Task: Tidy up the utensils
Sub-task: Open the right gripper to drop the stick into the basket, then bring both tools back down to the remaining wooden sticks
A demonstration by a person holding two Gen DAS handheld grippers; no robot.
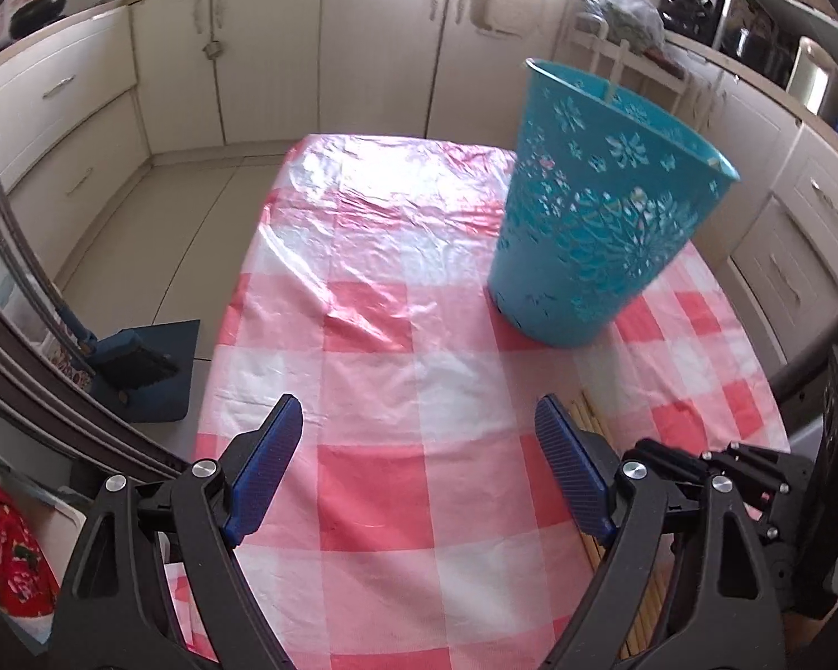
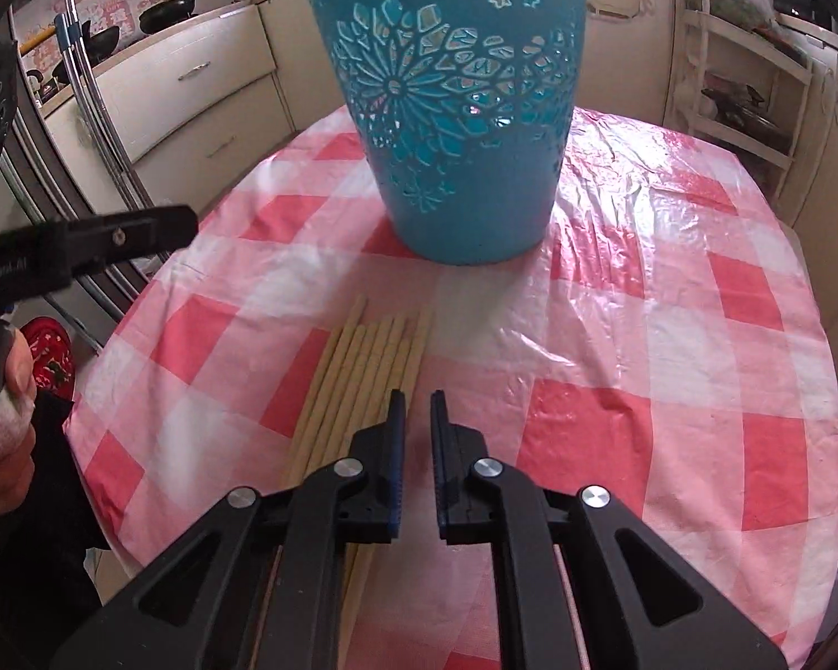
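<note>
Lying in a row on my red-and-white tablecloth [image 2: 642,335], the chopsticks [image 2: 363,357] sit in the lower middle, near the blue basket [image 2: 452,111]. My right gripper [image 2: 417,399] is almost closed, holding nothing. My left gripper [image 1: 419,419] is wide and empty.

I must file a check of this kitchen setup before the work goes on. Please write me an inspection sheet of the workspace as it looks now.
Surface: table with a red and white checked cloth under wrinkled clear plastic.
Job's things: a row of pale chopsticks lying flat side by side; a blue cut-out basket standing upright beyond them, with one pale stick poking above its rim.
Clutter: nothing seen on the table.
Grippers: left gripper wide open and empty; right gripper nearly shut, nothing between its pads, above the near end of the chopsticks.
Cables: nothing seen.
Surroundings: cream cabinets, pans on the counter, a white rack, a dustpan on the floor.
</note>
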